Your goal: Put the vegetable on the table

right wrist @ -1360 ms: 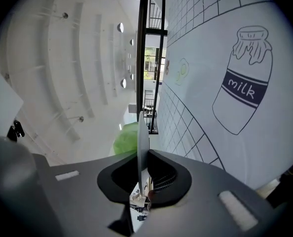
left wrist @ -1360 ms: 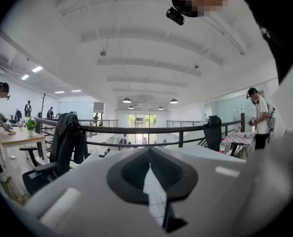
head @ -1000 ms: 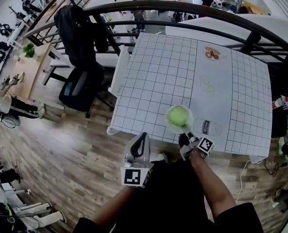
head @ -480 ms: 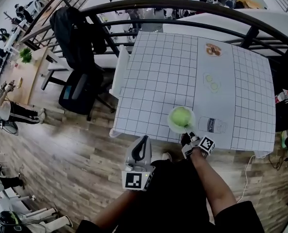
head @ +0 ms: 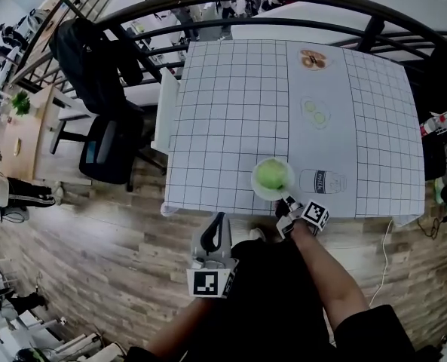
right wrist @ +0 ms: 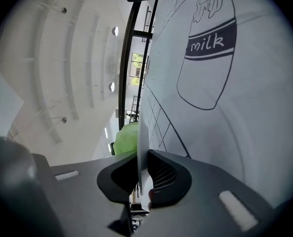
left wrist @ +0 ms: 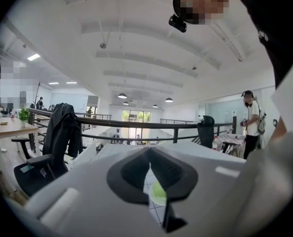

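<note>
- Compared with a second ago the whole view has swung. The counter [head: 223,111], under its white grid-lined cloth, now sits higher in the frame, and more wooden plank floor [head: 95,255] shows below it.
- The pale round plate [head: 258,188] stays beside the printed milk-bottle drawing [head: 321,181], at lower middle. The round green leafy vegetable [head: 271,174] is still on it.
- The right gripper [head: 286,202] keeps a narrow grip, its jaws clamped on the plate's thin near rim.
- The left gripper [head: 219,219] hangs over the floor at lower centre, much where it was. Its jaws are together on nothing.
- The plate lies close to the counter's near edge, with the milk drawing just to its right. I cannot tell whether the plate rests on the cloth or is held just above it.
- Bare cloth spreads to the upper left of the plate.
- A curved black railing [head: 231,6] crosses the top of the frame beyond the far edge. A black office chair [head: 106,145] stands at the left, apart from the counter.
</note>
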Demonstrator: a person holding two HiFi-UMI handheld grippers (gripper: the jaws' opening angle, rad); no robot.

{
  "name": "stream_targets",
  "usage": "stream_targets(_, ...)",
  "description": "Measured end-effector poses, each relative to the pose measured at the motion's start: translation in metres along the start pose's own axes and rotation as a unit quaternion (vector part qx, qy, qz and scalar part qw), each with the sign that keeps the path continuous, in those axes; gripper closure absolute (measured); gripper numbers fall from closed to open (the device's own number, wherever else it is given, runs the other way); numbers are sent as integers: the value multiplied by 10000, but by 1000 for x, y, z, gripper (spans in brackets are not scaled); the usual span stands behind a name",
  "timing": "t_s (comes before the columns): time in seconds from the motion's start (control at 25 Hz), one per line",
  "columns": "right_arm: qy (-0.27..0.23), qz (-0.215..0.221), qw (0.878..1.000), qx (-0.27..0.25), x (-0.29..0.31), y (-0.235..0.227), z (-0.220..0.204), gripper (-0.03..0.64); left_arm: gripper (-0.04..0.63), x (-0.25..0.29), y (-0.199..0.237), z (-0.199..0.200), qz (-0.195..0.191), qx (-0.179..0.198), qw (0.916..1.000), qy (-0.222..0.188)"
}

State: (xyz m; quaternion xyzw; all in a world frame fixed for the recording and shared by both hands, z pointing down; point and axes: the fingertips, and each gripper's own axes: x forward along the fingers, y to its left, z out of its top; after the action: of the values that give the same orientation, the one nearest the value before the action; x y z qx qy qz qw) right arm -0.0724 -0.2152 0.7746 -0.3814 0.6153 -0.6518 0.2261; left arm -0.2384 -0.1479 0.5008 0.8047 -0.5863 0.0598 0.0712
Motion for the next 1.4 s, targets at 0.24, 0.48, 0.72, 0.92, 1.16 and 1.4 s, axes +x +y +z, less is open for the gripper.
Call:
stream_targets(0.24, 9, -40, 10000, 86, 3, -7, 5, 594, 589, 3, 6, -6, 53, -44, 9999, 76)
stream_targets(0.48, 8, -137, 9995, 289, 1, -20, 6, 592, 589, 2, 13, -8, 133, -115, 9998, 82)
stream_targets(0.72, 45, -339, 9981, 514, 5, -25, 5, 592, 589, 4, 18, -11, 138, -142, 9997, 148)
stream_targets(0.92, -2, -419, 9975, 563, 4, -26, 7, 595, 589, 4, 22, -8, 173, -220, 9996, 103)
stream_targets(1.16, 23, -815, 9924, 920, 0, -34, 5, 595, 589, 2, 24, -5, 189, -300, 9993, 74)
stream_targets(1.4, -98, -1018, 9924, 691, -6, -32, 5, 555, 589, 2, 17, -1, 150, -183, 9997, 17)
